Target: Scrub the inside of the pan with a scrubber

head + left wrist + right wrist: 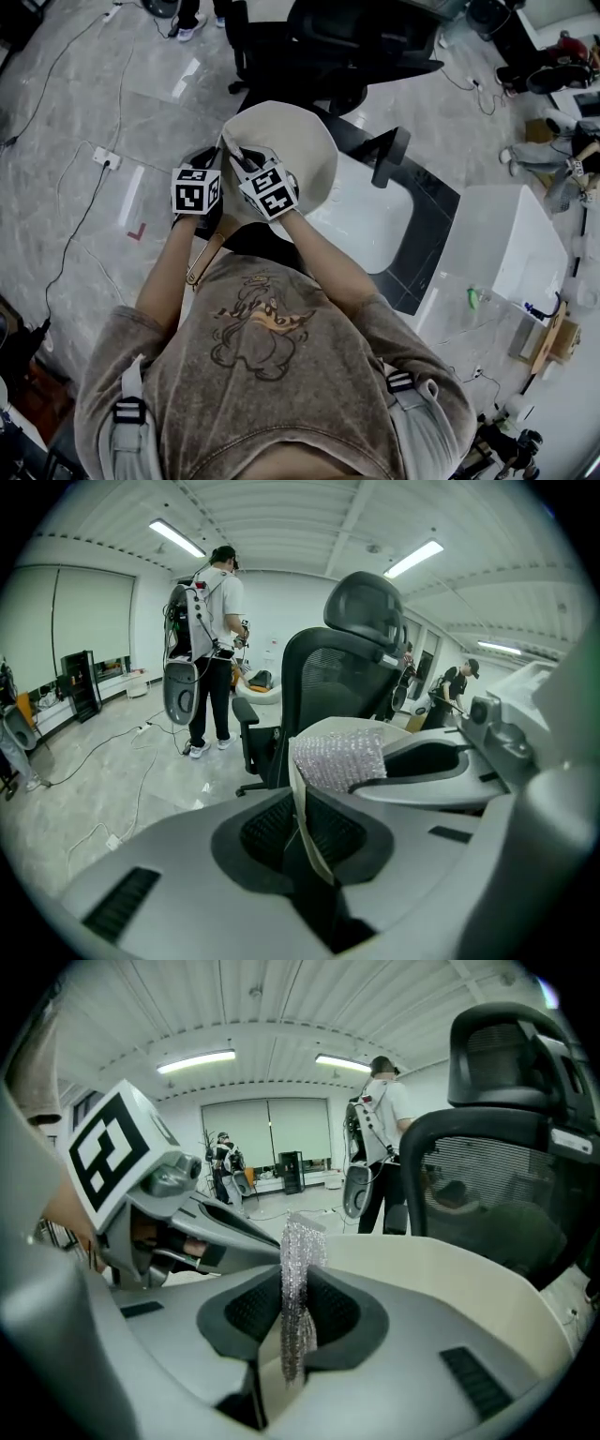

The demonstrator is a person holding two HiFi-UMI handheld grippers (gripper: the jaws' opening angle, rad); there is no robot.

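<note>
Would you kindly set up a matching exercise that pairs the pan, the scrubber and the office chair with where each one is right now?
Things:
1. cream round pan
2. silvery mesh scrubber
3. black mesh-backed office chair

Places:
A. pinched in the right gripper
B. standing on the floor beyond the pan
C. clamped by its rim in the left gripper

Pairs: 1-C; 2-A; 3-B
</note>
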